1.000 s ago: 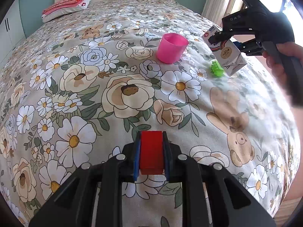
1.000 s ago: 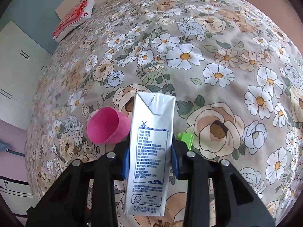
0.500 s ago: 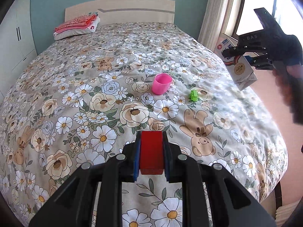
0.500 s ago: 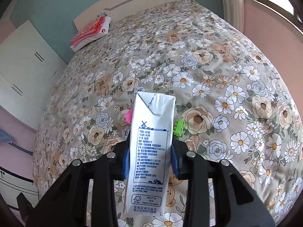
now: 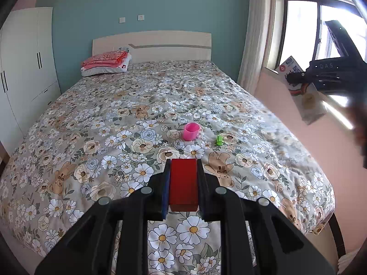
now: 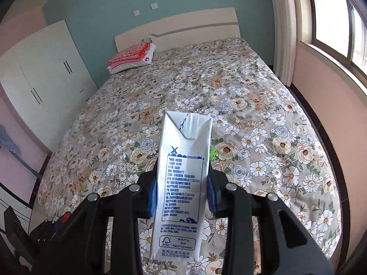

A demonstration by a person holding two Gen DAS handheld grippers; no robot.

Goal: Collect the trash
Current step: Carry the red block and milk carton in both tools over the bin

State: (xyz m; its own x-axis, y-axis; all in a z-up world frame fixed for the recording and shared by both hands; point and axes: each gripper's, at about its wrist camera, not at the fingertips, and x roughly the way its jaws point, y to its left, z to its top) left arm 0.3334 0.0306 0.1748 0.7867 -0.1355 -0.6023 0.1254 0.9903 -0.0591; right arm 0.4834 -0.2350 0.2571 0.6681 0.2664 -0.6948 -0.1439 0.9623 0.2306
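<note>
My left gripper is shut on a red block and holds it high above the foot of the bed. My right gripper is shut on a white milk carton and holds it upright above the bed; it also shows in the left wrist view at the far right, with the carton in it. A pink cup stands on the floral bedspread. A small green piece lies right of the cup; it also shows in the right wrist view, where the carton hides the cup.
Folded red and white bedding lies by the headboard. A white wardrobe stands left of the bed. A pink wall with a window and curtain runs along the right side.
Both grippers have pulled up and back from the bed with their objects held. The cup and green piece now look far smaller and the whole room shows.
</note>
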